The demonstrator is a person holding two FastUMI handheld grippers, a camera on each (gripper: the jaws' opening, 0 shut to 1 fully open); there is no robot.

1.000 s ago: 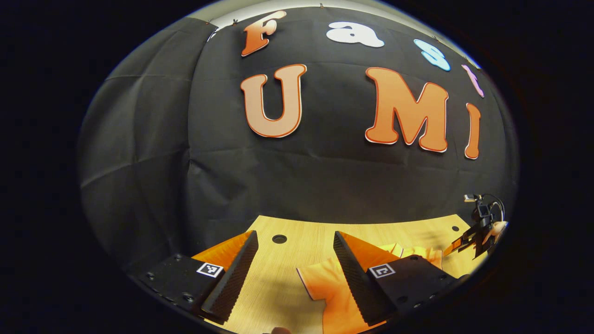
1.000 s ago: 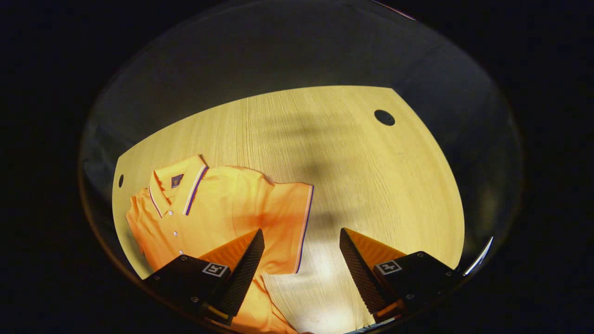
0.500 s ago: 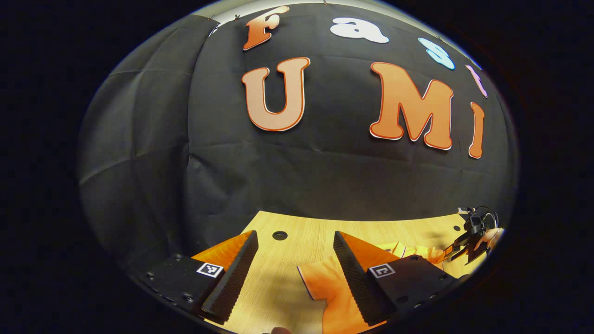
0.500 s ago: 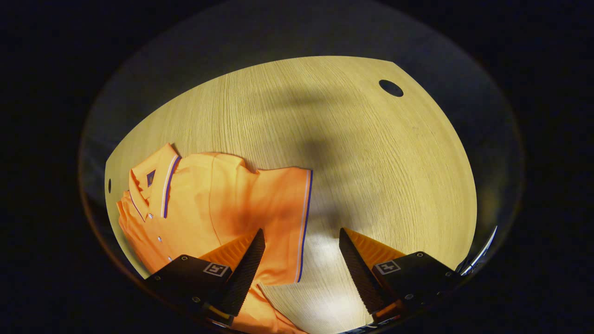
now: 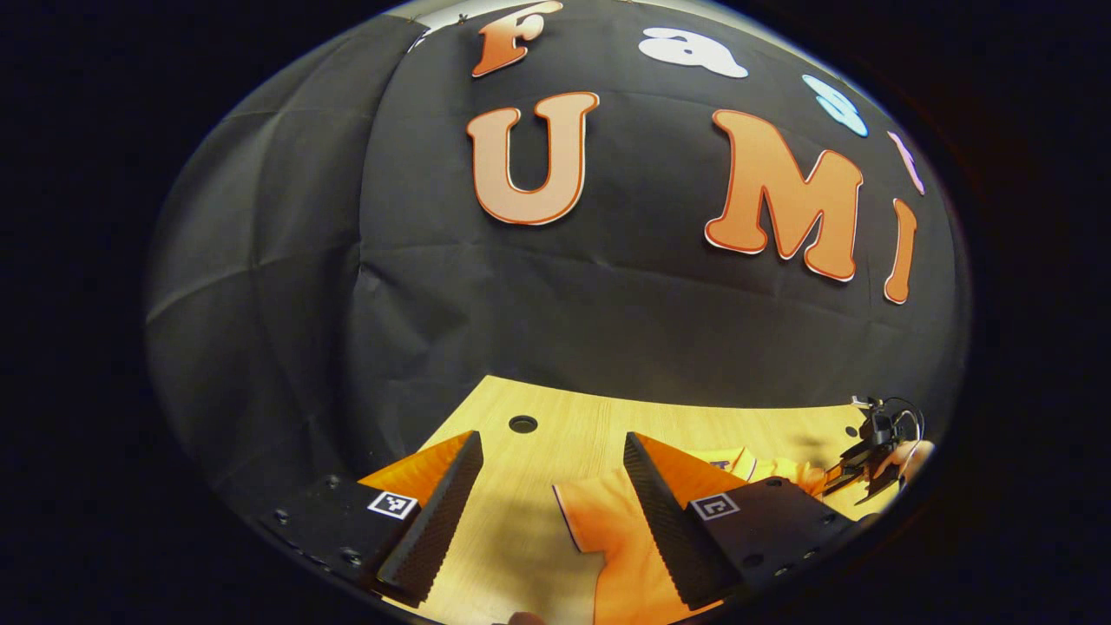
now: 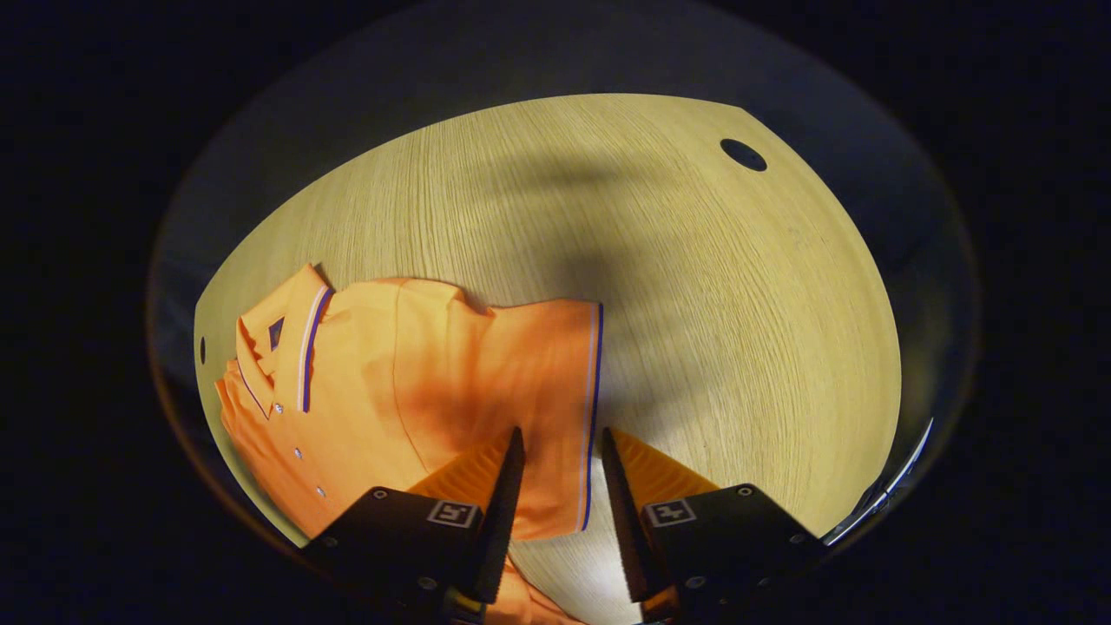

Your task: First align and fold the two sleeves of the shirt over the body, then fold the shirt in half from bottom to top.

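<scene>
An orange polo shirt (image 6: 391,382) with a striped collar (image 6: 295,338) lies flat on the wooden table (image 6: 694,286), its buttons facing up. One short sleeve (image 6: 555,373) spreads out toward my right gripper (image 6: 560,443). That gripper's fingers have narrowed to a small gap, and the sleeve's striped hem lies flat between them. My left gripper (image 5: 551,447) is open and hovers low over the table (image 5: 564,417) beside the other sleeve (image 5: 599,521), which runs under its right finger. In the left gripper view the right gripper (image 5: 855,473) and the hand holding it sit at the far right.
A round hole (image 6: 743,154) is cut in the table near its far right corner, and another hole (image 5: 522,424) sits near the back edge in the left gripper view. Black cloth walls close off the booth behind the table.
My right gripper's fingers have closed most of the way around the sleeve hem and moved in slightly. My left gripper has shifted a little, staying open.
</scene>
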